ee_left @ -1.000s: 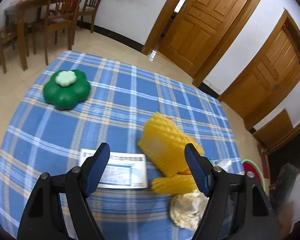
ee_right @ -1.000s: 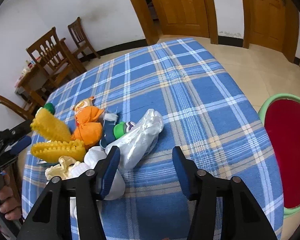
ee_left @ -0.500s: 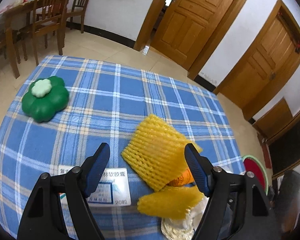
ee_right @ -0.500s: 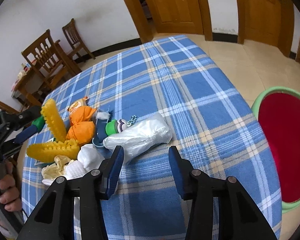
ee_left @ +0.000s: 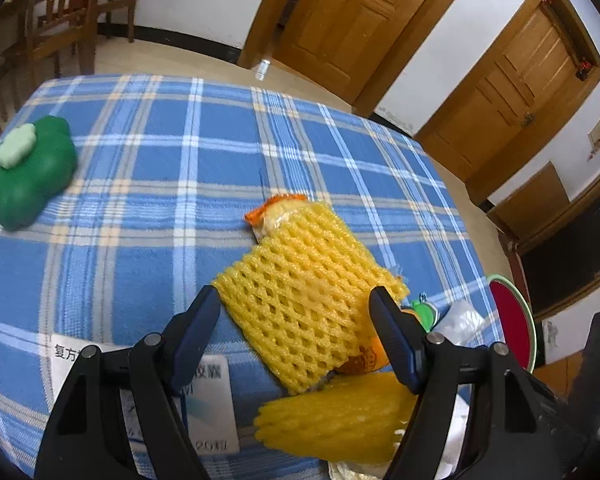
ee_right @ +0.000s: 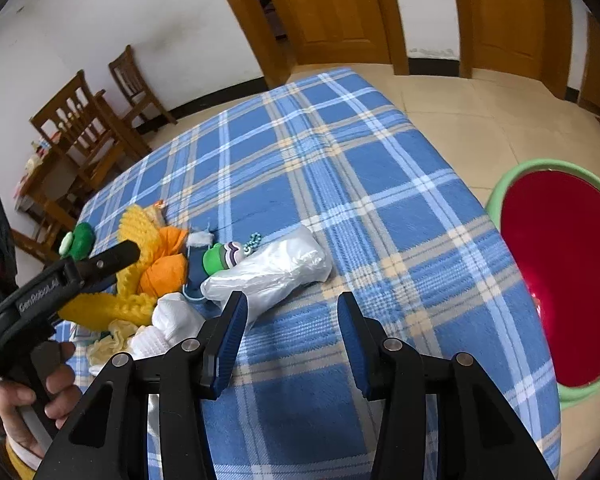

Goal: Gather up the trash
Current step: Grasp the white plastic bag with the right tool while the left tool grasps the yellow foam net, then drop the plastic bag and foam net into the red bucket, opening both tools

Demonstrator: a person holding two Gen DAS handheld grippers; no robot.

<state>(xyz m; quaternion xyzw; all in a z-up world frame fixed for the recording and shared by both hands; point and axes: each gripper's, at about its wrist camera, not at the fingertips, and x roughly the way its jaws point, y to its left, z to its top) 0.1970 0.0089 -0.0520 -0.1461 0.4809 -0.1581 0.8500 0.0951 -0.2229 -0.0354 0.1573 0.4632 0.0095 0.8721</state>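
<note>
A pile of trash lies on the blue plaid tablecloth (ee_left: 148, 184). A yellow foam fruit net (ee_left: 304, 292) sits between the fingers of my open left gripper (ee_left: 296, 304), untouched by either pad. A second yellow net (ee_left: 336, 416) lies nearer. An orange wrapper (ee_right: 164, 268), a green-capped item (ee_right: 216, 260), white tissue (ee_right: 176, 320) and a clear plastic bag (ee_right: 272, 268) lie together. My right gripper (ee_right: 290, 312) is open and empty, just short of the bag. The left gripper also shows in the right wrist view (ee_right: 100, 264).
A red bin with a green rim (ee_right: 560, 276) stands on the floor right of the table. A green clover-shaped box (ee_left: 24, 168) sits at the table's left. A white printed packet (ee_left: 204, 408) lies under my left gripper. Wooden chairs (ee_right: 84, 128) and doors stand behind.
My left gripper has moved forward and right, so the yellow net now lies between its fingers. My right gripper has drawn closer to the plastic bag.
</note>
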